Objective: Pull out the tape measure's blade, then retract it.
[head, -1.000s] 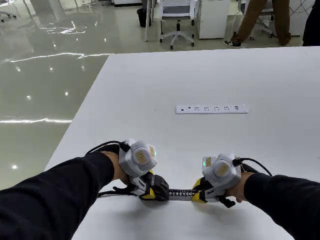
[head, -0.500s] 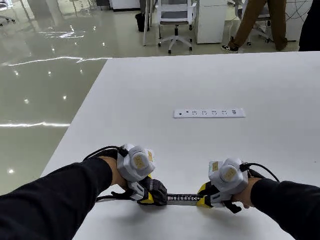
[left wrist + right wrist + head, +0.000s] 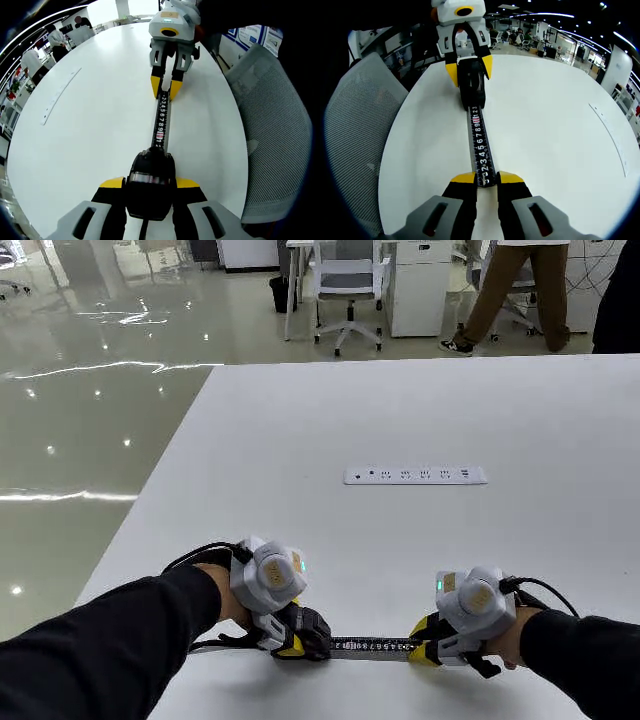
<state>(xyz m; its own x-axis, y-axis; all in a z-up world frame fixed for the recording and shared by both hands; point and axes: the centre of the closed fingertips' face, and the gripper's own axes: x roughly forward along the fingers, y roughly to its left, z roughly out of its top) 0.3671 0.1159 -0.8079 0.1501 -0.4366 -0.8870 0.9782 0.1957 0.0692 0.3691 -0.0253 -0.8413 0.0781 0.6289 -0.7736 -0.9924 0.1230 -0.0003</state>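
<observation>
A black tape measure case (image 3: 306,633) rests near the table's front edge, and my left gripper (image 3: 295,638) is shut on it; the left gripper view shows the case (image 3: 150,182) between the yellow-tipped jaws. The dark numbered blade (image 3: 368,645) runs right from the case to my right gripper (image 3: 424,650), which is shut on the blade's end. In the right gripper view the blade (image 3: 480,150) stretches from my jaws to the case (image 3: 471,85), with a little over ten units showing. The left gripper view shows the blade (image 3: 161,122) reaching the right gripper (image 3: 166,90).
A white power strip (image 3: 415,476) lies flat further back on the white table (image 3: 400,410). A grey mesh chair (image 3: 355,130) stands just off the table's near edge. Office chairs (image 3: 345,285) and a standing person (image 3: 510,290) are beyond the far edge.
My right gripper has moved further right with the blade's end, so the blade is longer. The left gripper and case have stayed about where they were. The head camera has tilted slightly.
</observation>
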